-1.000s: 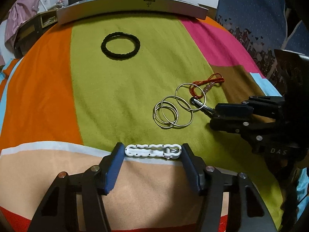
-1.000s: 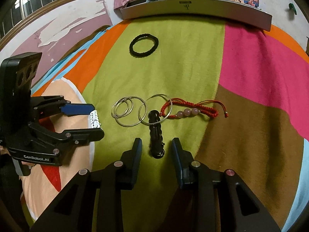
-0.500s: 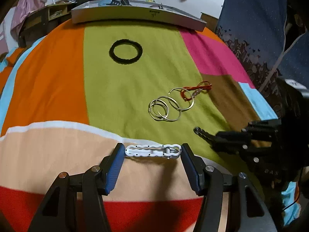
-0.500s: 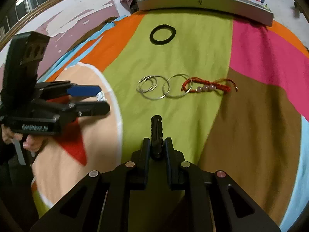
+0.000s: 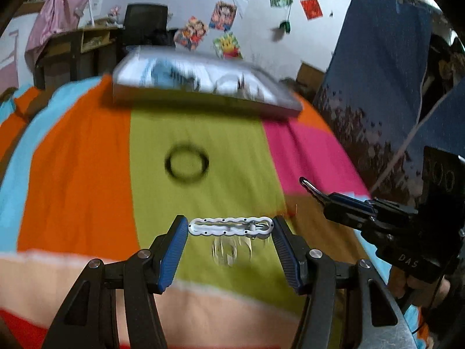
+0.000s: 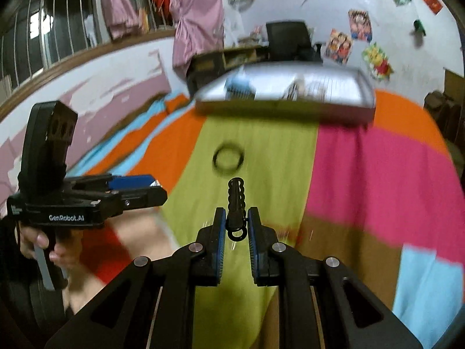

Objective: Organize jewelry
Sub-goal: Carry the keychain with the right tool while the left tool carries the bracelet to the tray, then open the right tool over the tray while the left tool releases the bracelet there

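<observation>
**Both clips gripped and up off the blanket, pointing different ways**

So the left gripper (image 5: pixel 231 226) has the white clip (image 5: pixel 231 226) pinched end to end between its blue pads (image 5: pixel 171 250). The clip's long axis runs straight across the gap, left to right, flat-ish and level, with the little spring sitting toward the right end. The fingers are spread wide because the clip fills the whole gap lengthwise. It's held in the air above the green stripe of the striped blanket (image 5: pixel 78 180).

The right gripper (image 6: pixel 236 226) is doing the opposite: fingers nearly closed, clamped on the sides of the black clip (image 6: pixel 236 203). That one points straight ahead along the fingers, long axis running away from the camera, ring end back between the pads and the wavy end sticking out front toward the black bracelet (image 6: pixel 228 159). From the left wrist view the same clip pokes out of the right gripper up and to the left.

Both tools sit roughly level and side by side, aimed at the grey tray (image 6: pixel 284 107) at the far edge of the blanket. A hand (image 6: pixel 37 244) is wrapped round the left tool's handle, low on the left. The thin silver bangles (image 5: pixel 229 251) are just a blurry smear on the green under the white clip. The background is quite motion-blurred, so I can't tell what's in the tray.
</observation>
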A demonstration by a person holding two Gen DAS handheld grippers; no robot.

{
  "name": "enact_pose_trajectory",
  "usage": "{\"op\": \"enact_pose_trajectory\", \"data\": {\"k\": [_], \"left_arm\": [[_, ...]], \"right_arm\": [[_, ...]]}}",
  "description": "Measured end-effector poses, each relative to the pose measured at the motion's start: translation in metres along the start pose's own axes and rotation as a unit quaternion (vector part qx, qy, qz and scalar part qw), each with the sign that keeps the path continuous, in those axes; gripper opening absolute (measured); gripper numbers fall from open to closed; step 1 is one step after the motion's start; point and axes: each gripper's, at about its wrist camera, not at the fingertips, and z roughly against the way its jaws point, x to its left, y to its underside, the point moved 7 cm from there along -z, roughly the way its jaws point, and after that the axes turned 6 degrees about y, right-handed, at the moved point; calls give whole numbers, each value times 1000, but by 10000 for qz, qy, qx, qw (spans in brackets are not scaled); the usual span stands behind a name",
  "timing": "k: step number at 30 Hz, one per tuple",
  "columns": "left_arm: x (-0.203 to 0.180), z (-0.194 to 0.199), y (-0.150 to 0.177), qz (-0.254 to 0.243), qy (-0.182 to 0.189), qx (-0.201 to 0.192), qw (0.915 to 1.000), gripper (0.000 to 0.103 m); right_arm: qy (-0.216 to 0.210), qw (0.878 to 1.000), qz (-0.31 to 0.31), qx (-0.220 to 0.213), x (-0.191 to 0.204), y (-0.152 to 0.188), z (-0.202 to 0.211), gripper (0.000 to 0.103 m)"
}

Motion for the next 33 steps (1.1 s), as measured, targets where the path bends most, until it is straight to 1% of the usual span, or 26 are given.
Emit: {"op": "enact_pose_trajectory", "data": {"k": [2, 3, 8, 9, 12, 15, 17, 19, 22, 25, 29, 32, 33], "left_arm": [[3, -2, -29, -2, -11, -165, 9999, 57], [4, -5, -50, -28, -20, -258, 9997, 57], [5, -27, -119, -167, -116, -542, 9983, 57], [7, -37, -135, -160, -166, -605, 9979, 57], [14, -60, -165, -10, -224, -620, 9978, 57], [19, -87, -185, 12, -317, -555, 9980, 57], [24, -107, -193, 18, -435, -453, 9980, 57], [29, -122, -193, 54, -581, -310, 9978, 57], [37, -142, -189, 197, -653, -124, 9976, 57], [41, -153, -183, 196, -701, 3, 9973, 58], [40, -156, -181, 105, -781, -11, 9969, 58], [38, -153, -183, 176, -746, -114, 9970, 64], [37, -150, -183, 226, -720, -183, 9970, 67]], "right_arm": [[104, 9997, -12, -225, -7, -31, -5, 13], [141, 9995, -37, -285, -9, -41, -8, 13], [525, 9969, -215, -536, -41, -101, -27, 13], [640, 9961, -257, -549, -52, -113, -33, 13], [913, 9939, -335, -521, -75, -139, -55, 13], [1111, 9926, -404, -290, -96, -153, -81, 13], [1209, 9914, -490, -66, -110, -157, -101, 13], [1286, 9902, -536, 105, -118, -157, -116, 13], [1304, 9895, -560, 283, -125, -157, -134, 13], [1290, 9891, -542, 453, -127, -153, -148, 13], [1249, 9896, -499, 515, -128, -148, -155, 14], [1234, 9899, -525, 470, -127, -147, -155, 14], [1242, 9899, -550, 418, -127, -147, -154, 15]]}}
